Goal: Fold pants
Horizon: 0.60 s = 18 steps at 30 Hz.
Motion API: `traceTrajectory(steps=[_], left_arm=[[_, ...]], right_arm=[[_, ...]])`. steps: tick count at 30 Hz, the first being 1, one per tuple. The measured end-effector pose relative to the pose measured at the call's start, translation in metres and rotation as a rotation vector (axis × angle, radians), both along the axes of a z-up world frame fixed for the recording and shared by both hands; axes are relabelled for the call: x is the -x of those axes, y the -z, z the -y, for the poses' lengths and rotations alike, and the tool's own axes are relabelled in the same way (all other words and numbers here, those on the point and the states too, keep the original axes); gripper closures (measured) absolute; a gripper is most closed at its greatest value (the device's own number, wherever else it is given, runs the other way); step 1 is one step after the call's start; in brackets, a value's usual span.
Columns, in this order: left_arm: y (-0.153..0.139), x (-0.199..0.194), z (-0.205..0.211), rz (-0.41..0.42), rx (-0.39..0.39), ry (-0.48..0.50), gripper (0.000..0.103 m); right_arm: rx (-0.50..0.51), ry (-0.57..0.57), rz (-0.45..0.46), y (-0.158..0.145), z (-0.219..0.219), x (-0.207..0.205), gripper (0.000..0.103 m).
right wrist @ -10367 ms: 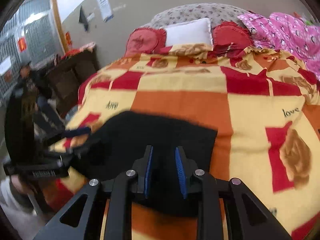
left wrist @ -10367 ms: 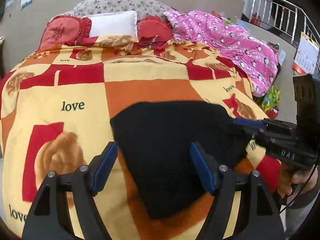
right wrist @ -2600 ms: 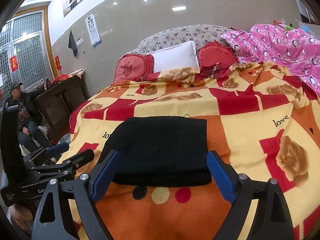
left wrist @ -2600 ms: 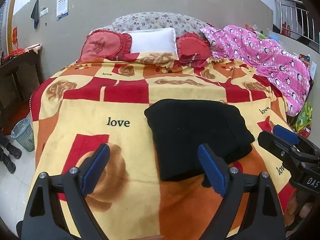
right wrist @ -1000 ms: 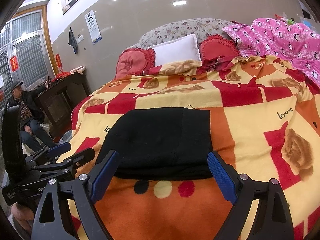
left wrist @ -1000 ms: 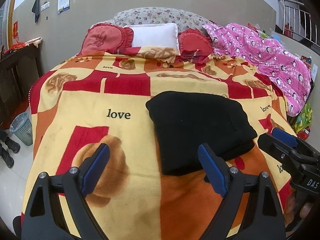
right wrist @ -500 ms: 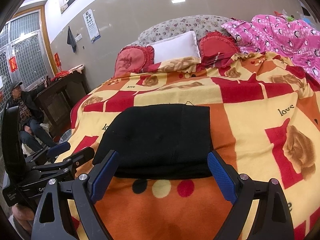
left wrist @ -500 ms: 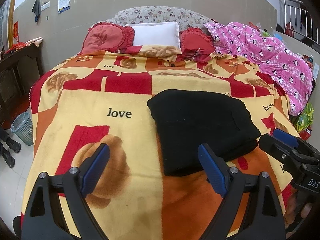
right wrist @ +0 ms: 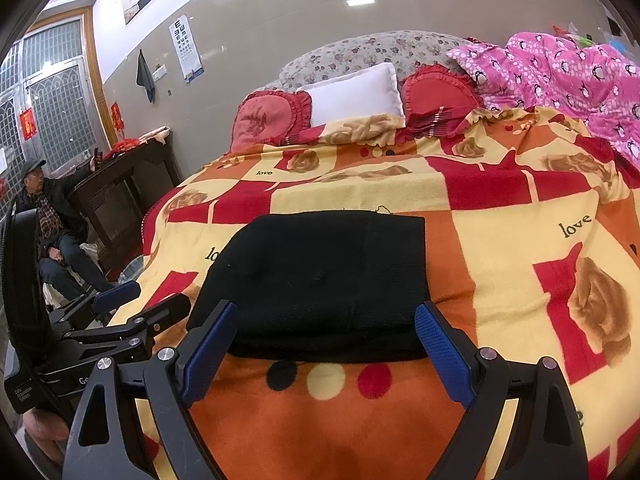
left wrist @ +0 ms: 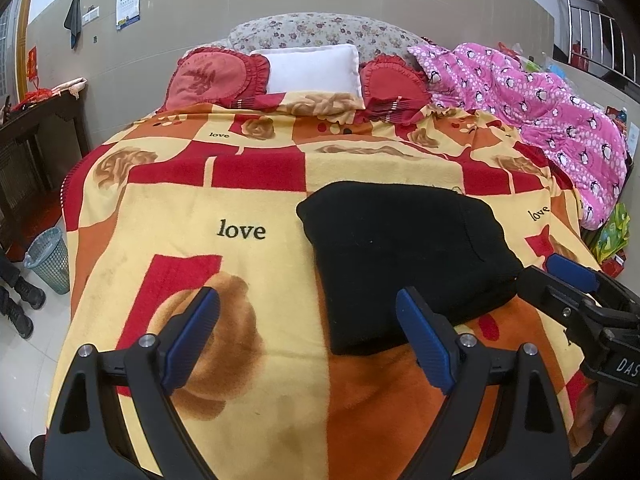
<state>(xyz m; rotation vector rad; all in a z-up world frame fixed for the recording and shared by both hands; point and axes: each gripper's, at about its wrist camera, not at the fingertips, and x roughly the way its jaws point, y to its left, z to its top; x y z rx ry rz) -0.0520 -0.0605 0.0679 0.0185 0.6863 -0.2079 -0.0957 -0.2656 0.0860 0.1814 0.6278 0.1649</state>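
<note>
Pants, black knit fabric (right wrist: 320,280), lie folded into a compact rectangle ahead of both jaws; left gripper (left wrist: 308,332) and right gripper (right wrist: 324,340) wide open, empty; folding looks finished.

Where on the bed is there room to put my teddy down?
Left of the folded black pants, the blanket is bare around the word "love". There's bare blanket too between the pants and the pillows. The pink quilt crowds the right edge.

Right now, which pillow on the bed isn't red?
The white pillow in the middle; the two frilly pillows beside it are red.
</note>
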Motion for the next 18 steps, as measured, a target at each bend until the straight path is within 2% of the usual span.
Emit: traceTrajectory(steps=[18], left_arm=[[-0.0010,-0.0041,-0.0055,-0.004,0.005,0.001,0.013]], right_arm=[[0.003,0.007,-0.006,0.0027,0.0022,0.0021,0.012]])
